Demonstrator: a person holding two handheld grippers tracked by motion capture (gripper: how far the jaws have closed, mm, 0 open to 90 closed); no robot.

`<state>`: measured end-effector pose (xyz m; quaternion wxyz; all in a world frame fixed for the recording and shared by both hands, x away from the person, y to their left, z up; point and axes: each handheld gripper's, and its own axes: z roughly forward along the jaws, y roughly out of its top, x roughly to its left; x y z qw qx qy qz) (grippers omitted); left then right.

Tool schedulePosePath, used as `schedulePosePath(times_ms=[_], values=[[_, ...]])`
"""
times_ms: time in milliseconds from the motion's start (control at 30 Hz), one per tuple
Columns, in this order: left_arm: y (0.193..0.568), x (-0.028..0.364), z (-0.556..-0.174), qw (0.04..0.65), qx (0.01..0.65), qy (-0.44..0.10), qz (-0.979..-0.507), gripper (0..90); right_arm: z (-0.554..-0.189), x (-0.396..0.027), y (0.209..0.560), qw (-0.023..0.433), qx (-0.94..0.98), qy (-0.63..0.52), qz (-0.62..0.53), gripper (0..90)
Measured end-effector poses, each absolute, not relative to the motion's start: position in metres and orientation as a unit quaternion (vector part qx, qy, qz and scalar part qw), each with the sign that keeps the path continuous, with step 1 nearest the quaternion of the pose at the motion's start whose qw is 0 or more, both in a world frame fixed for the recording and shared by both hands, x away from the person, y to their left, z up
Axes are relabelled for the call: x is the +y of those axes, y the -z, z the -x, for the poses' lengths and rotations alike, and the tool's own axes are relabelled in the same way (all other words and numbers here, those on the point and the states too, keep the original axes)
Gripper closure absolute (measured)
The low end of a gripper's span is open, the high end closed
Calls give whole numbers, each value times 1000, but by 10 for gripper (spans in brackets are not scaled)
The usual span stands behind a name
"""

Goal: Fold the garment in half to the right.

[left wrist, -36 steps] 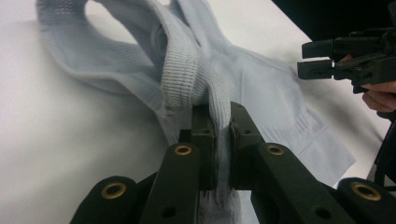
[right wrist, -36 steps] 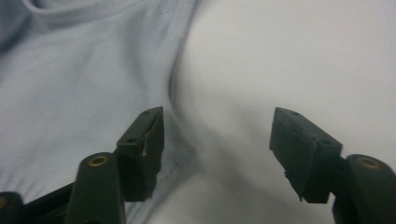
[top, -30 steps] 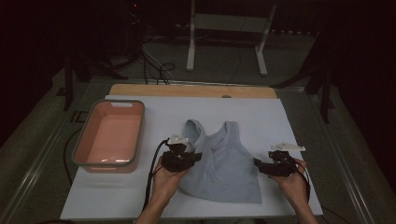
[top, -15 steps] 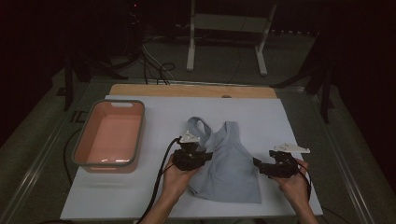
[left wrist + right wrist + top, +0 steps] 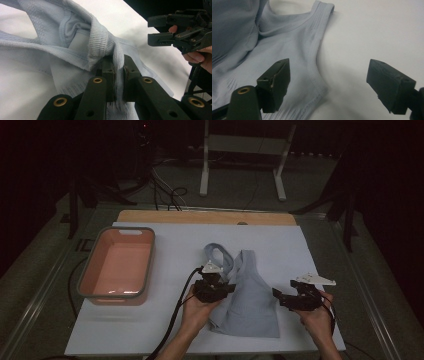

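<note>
Pale blue ribbed knit top (image 5: 247, 300) partly covered by left hand-held gripper (image 5: 214, 287), its hem cut off at the left gripper view's bottom edge, room beyond the white table (image 5: 165, 330) too dark to read

The top (image 5: 250, 295) is soft, pale blue knitted cloth, ribbed along its edges and matt all over. It lies on a smooth, matt white sheet (image 5: 165, 330) that looks like paper or board. Left of the top, the tub (image 5: 85, 275) is glossy plastic, pink inside with a grey rim. Beyond the top, a bare wooden strip (image 5: 200, 216) looks smooth and dull.
</note>
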<state>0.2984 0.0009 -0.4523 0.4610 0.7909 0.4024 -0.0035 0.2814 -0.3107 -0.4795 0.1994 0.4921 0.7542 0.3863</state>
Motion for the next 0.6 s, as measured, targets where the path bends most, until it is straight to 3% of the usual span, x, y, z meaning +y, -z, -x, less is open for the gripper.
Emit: schedulePosePath(times_ms=[600], values=[[456, -38, -301, 460, 372, 21, -806, 841, -279, -311, 478, 216, 741, -407, -488, 174]])
